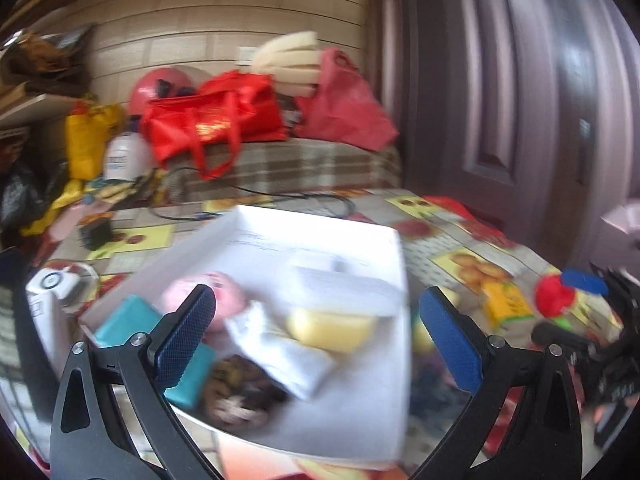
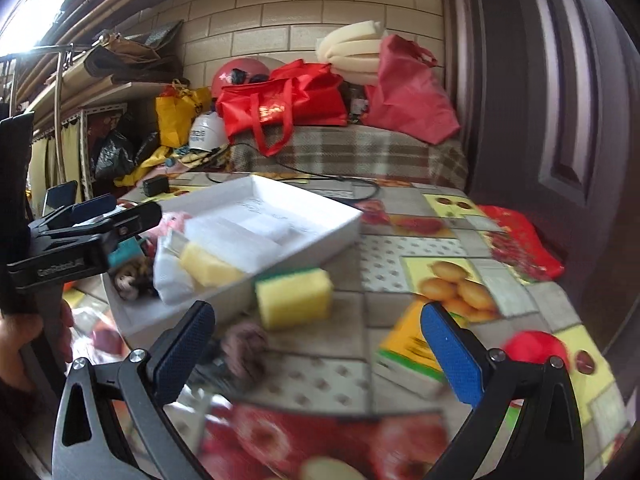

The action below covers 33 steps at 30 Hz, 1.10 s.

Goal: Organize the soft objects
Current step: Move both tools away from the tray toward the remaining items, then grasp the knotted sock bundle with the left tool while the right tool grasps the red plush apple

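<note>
Both my claws are spread and empty: left claw (image 1: 316,336) over the shallow white cardboard tray (image 2: 344,216) of soft things, right claw (image 2: 316,354) facing the yellow-and-green foam sponge (image 2: 294,298) on the bench beside the tray. Next, I judge, I close on it and lift it in.

My left gripper (image 1: 314,340) and right gripper (image 2: 316,350) look alike: matte black angular arms with triangular cut-outs, silver screws at the joints, blue textured pads (image 2: 450,354). White lettering marks the left body.
</note>
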Each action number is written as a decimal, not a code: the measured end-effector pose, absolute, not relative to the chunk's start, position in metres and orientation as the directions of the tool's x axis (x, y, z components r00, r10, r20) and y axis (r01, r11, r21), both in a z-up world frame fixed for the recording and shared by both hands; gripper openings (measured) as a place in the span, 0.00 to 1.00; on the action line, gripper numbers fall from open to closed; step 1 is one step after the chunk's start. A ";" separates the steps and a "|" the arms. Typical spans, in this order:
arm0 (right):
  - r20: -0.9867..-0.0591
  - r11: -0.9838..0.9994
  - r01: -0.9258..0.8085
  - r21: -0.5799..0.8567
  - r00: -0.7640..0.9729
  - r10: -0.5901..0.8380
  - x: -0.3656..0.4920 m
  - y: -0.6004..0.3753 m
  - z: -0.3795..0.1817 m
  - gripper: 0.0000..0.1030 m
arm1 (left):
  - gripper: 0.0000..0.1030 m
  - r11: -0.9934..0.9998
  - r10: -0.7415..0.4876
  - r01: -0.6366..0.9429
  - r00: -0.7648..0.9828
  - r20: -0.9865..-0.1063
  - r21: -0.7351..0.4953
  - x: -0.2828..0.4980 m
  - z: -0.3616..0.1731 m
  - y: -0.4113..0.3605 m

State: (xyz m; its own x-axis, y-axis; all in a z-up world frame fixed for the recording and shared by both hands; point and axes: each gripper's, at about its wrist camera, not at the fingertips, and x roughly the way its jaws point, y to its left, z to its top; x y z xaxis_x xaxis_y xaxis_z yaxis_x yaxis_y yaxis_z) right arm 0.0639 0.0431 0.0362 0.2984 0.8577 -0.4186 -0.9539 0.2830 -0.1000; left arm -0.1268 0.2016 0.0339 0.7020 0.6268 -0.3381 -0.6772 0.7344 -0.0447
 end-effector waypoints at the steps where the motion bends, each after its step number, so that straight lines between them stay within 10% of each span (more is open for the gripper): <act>1: -0.407 0.309 -0.946 -0.102 0.323 0.855 0.072 0.032 0.038 1.00 | 1.00 0.769 0.585 -0.638 0.729 -0.356 -0.040 -0.120 0.033 0.194; 9: -0.323 0.505 -0.856 0.112 0.449 0.833 0.133 -0.026 0.048 1.00 | 1.00 0.895 0.297 -0.435 0.750 -0.591 -0.102 -0.057 0.013 0.150; 33: -0.388 0.527 -0.739 0.420 0.379 0.840 0.184 -0.050 0.030 1.00 | 0.99 0.953 0.235 -0.302 0.745 -0.625 -0.002 -0.022 0.008 0.087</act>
State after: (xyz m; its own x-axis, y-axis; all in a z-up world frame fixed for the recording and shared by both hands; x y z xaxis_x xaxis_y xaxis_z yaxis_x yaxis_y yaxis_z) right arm 0.1838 -0.0504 0.0297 0.3788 0.8402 -0.3881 -0.7386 0.5271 0.4202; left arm -0.0219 0.0874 0.0080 0.7447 0.2352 -0.6246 -0.3023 0.9532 -0.0016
